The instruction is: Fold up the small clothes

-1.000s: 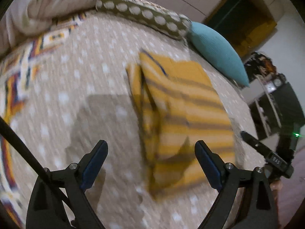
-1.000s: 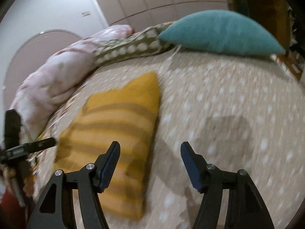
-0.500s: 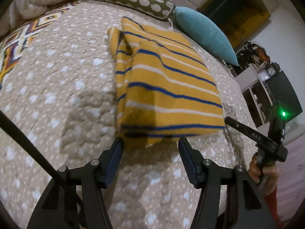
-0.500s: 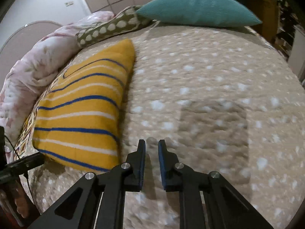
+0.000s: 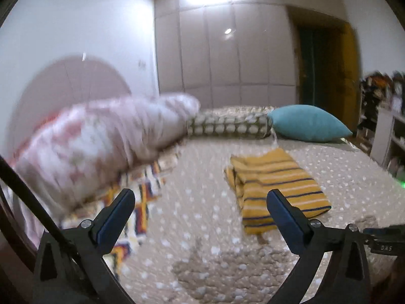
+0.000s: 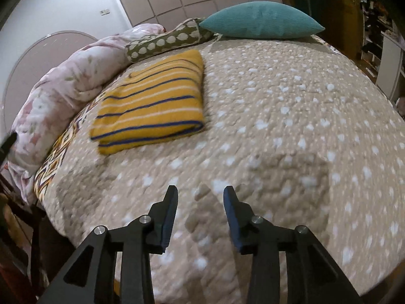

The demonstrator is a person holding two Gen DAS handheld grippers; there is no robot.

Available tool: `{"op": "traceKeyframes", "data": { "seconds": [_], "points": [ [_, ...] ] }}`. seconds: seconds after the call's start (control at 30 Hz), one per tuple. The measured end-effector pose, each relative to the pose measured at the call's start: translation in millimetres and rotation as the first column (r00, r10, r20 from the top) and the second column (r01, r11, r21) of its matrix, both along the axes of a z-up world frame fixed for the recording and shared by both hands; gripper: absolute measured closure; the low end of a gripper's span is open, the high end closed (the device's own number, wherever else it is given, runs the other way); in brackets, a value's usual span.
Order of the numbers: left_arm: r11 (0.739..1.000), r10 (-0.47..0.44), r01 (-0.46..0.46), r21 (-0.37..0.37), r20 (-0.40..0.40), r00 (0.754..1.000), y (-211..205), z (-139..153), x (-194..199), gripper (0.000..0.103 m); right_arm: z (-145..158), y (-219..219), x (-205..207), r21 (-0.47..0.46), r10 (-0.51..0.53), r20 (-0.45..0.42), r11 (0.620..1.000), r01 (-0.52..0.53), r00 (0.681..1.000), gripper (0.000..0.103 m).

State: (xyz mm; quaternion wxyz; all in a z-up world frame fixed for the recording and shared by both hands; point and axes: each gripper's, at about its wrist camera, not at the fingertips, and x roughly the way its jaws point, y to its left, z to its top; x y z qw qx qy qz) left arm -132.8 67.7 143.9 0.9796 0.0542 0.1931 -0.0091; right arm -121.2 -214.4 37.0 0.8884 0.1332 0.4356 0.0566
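Observation:
A yellow garment with blue and white stripes [image 5: 276, 187] lies folded into a flat rectangle on the beige dotted bedspread [image 5: 202, 215]. It also shows in the right wrist view [image 6: 154, 101], left of centre. My left gripper [image 5: 200, 197] is wide open and empty, held above the bed, back from the garment's near edge. My right gripper [image 6: 200, 195] is open and empty over bare bedspread [image 6: 291, 126], well to the right and in front of the garment.
A pink floral duvet [image 5: 96, 147] is bunched at the left. A green dotted bolster [image 5: 227, 125] and a teal pillow [image 5: 308, 124] lie at the far edge. A patterned blanket [image 5: 141, 202] shows under the duvet. Shelves [image 5: 389, 139] stand at the right.
My left gripper opened wide, rose and pulled back from the garment's near edge. My right gripper went from nearly shut to open and drew back. The garment lies folded, free of both.

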Motion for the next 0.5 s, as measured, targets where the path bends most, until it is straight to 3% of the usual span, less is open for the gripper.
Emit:
{"op": "traceKeyframes", "data": {
  "seconds": [0.1, 0.27, 0.5],
  "points": [
    [0.992, -0.123, 0.123, -0.006, -0.063, 0.990, -19, 4, 3, 0.000, 11, 9, -13, -0.046, -0.019, 0.010, 0.999, 0.020, 1.000, 0.048],
    [0.965, -0.199, 0.149, -0.218, -0.227, 0.953, -34, -21, 4, 0.000, 25, 21, -34, -0.196, -0.104, 0.064, 0.974, 0.115, 0.992, 0.045],
    [0.978, -0.145, 0.077, -0.193, -0.374, 0.916, -51, -76, 8, 0.000, 14, 17, -45, -0.273, -0.187, 0.044, 0.943, 0.192, 0.981, 0.040]
  ]
}}
